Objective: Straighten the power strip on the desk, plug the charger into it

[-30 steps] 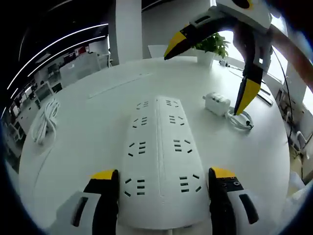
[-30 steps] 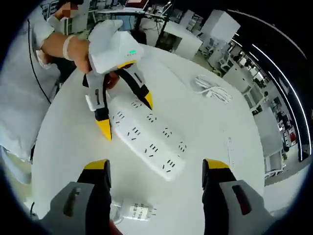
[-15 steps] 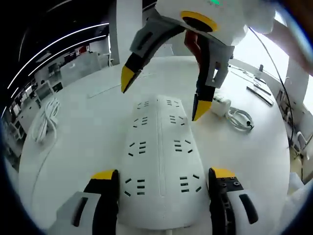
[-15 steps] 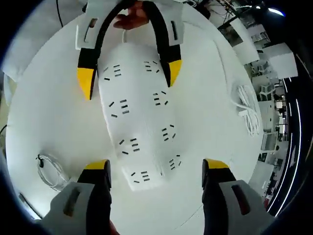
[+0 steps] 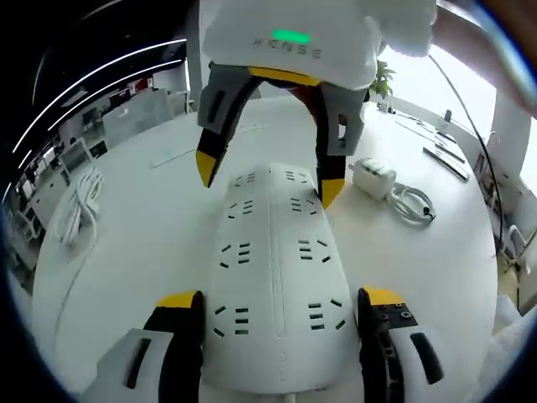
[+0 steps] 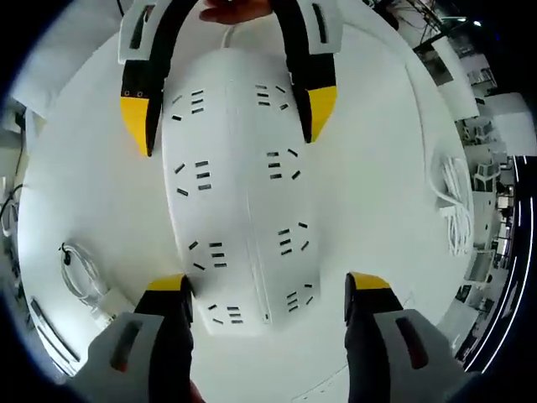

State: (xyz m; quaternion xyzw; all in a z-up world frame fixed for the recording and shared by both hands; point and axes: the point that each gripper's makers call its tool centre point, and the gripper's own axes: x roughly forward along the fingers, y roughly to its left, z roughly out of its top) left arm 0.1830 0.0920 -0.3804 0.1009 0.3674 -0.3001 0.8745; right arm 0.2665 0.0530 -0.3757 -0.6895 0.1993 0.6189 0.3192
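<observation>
Straddling the white power strip from opposite ends, we keep both tools spread wide: the left gripper at the frame's bottom, the right gripper near the top centre. The charger lies on the white desk, right of centre.

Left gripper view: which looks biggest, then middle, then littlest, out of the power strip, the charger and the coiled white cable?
1. The power strip, by far the biggest, though it is also nearest the camera.
2. The coiled white cable at the left.
3. The charger block, a bit smaller than the cable; both lie farther off, so this order is less sure.
</observation>
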